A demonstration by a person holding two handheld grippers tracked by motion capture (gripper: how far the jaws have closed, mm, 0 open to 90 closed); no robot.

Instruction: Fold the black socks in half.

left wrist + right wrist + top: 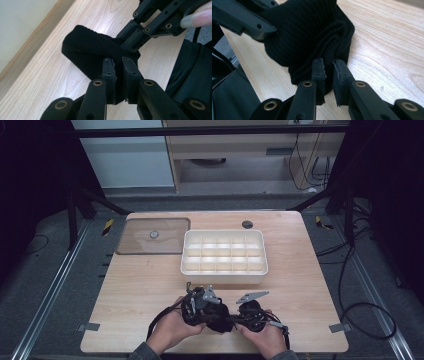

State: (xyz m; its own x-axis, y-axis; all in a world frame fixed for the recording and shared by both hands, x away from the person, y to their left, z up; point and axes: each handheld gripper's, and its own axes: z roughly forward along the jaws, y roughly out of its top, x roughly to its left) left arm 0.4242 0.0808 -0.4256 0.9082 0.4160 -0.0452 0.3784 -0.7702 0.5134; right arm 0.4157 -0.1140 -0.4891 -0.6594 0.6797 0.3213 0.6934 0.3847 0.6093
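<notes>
A black knitted cloth (221, 321), maybe a sock, lies bunched near the table's front edge, held between both hands. In the left gripper view the cloth (90, 47) is pinched at one end by my left gripper (119, 72), jaws shut on a fold. My right gripper (140, 35) bites the same cloth from the far side. In the right gripper view my right gripper (328, 72) is shut on the ribbed edge of the cloth (312, 32), and my left gripper (262, 28) presses in from the upper left. From above, the left gripper (211, 314) and right gripper (234, 318) point at each other.
A white tray (224, 273) divided into several compartments stands just beyond the hands. A clear lid (152, 236) with a round knob lies at the back left. A dark round hole (247, 224) marks the table's far edge. Bare wood (130, 295) lies to both sides.
</notes>
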